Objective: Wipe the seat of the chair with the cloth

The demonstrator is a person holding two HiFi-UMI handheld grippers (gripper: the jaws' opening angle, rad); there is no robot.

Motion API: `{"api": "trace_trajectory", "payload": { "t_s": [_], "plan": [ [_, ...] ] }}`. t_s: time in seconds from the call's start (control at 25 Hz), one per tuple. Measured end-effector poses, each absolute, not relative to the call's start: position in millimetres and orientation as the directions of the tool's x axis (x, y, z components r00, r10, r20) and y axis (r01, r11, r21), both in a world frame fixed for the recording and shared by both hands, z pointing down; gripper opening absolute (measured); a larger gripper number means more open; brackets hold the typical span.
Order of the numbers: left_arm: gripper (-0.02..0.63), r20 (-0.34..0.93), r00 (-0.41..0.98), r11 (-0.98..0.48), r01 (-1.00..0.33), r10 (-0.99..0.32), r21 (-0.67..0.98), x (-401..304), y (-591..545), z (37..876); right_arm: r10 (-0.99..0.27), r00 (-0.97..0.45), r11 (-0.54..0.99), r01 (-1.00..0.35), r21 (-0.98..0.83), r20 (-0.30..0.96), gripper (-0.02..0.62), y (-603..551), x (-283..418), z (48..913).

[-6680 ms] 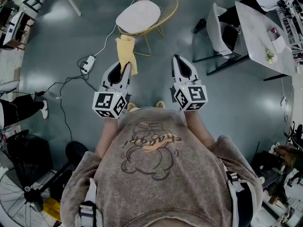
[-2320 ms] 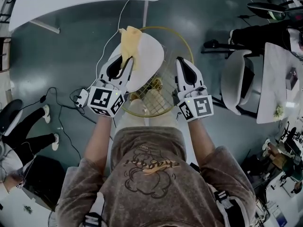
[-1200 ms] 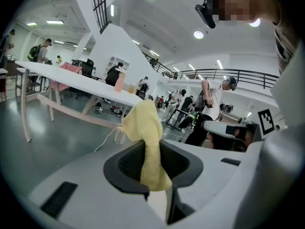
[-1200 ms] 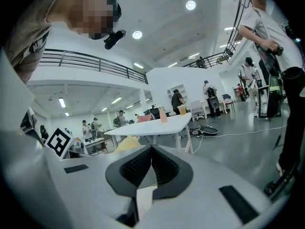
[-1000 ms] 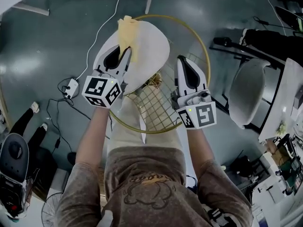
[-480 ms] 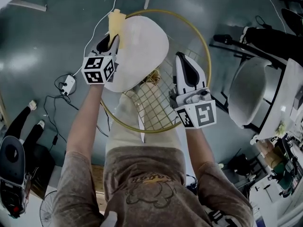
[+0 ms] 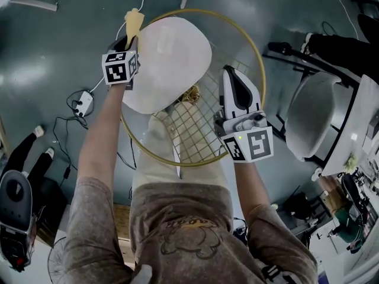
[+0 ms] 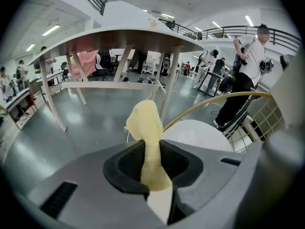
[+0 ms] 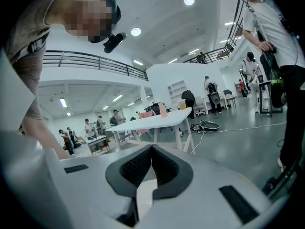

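The chair has a round gold wire frame and a white seat pad. In the head view my left gripper sits at the pad's far left edge, shut on a yellow cloth that sticks out past the jaws. In the left gripper view the cloth stands up between the jaws, with the white seat and gold rim to the right. My right gripper hovers over the wire mesh right of the pad, shut and holding nothing.
A white power strip and cables lie on the grey floor to the left. A white table stands beyond the chair. Another chair and a desk edge are at the right. People stand in the background.
I walked up to the chair. In the last second my left gripper carried the cloth from the middle of the seat pad out to its far left edge. The right gripper barely moved.
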State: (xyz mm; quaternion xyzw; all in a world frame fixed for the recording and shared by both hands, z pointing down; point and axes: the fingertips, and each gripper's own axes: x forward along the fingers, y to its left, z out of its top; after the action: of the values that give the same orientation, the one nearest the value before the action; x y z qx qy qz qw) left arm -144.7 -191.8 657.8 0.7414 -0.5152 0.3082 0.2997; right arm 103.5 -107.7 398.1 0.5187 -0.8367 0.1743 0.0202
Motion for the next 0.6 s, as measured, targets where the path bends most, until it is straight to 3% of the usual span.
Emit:
{"api": "trace_trajectory", "payload": {
  "t_s": [0.32,0.6],
  "plan": [
    [0.092,0.803,0.284,-0.254,-0.952,-0.523,0.171,-125.0,-191.1,675.5,-0.863,-0.455,0.389,-0.876,-0.285,0.220,0.023,-105.4,106.2,398.3],
    [0.092,0.824,0.349,-0.306,-0.925,-0.447,0.225,-91.5,-182.0,691.8,-0.860,-0.460,0.394,-0.874,-0.286,0.221,0.023,-102.0,103.5,398.7]
  ]
}}
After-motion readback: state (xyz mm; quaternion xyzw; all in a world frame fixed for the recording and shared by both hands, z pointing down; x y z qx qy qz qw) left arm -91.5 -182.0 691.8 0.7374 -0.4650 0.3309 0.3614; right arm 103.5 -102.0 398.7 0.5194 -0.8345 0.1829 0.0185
